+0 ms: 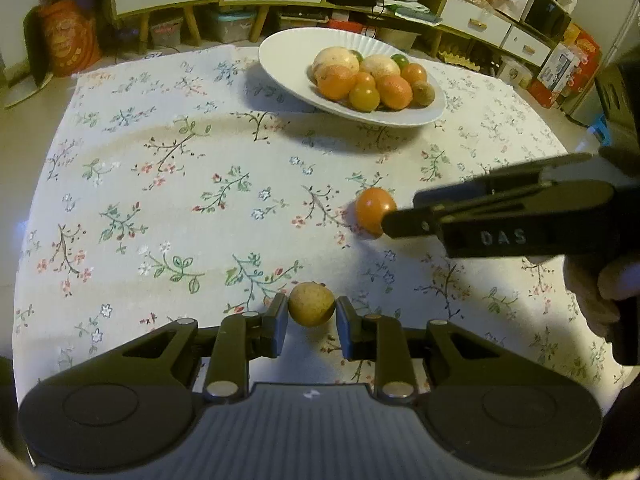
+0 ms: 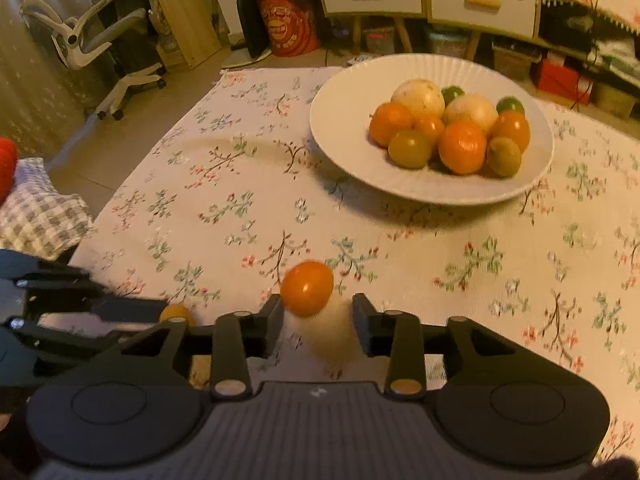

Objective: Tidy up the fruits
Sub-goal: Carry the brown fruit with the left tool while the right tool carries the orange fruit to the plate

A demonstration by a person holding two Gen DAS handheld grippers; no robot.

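Two loose fruits sit outside the plate, one at each hand-held gripper. Biggest item: tabletop under a white floral-print cloth (image 1: 180, 184). On its far side, a wide white fluted ceramic plate (image 1: 280, 52) holds a pile of fruit: two pale cream round ones at the back, two green limes peeking out behind them, several oranges and orange-yellow tomatoes in front, and one brown kiwi on the right edge of the pile.

Left hand-held gripper (image 1: 312, 322): black, jaws spread, with a small round speckled yellow-brown fruit (image 1: 311, 304) sitting between the fingertips on the cloth, at the near edge of the tabletop. A thin gap shows on each side of it, so no clear pinch; cannot tell whether either pad touches.

Right hand-held gripper (image 2: 318, 314): black, jaws spread wider than the fruit. A glossy orange tomato (image 2: 307, 288) is at the tips, close against the left finger, with clear space to the right finger. That frame is motion-blurred, so cannot tell whether the tomato rests on the cloth. In the left wrist view the same tomato lies on the cloth, right of centre, with the right gripper's finger tip at it.

Both loose fruits are well apart from the plate.
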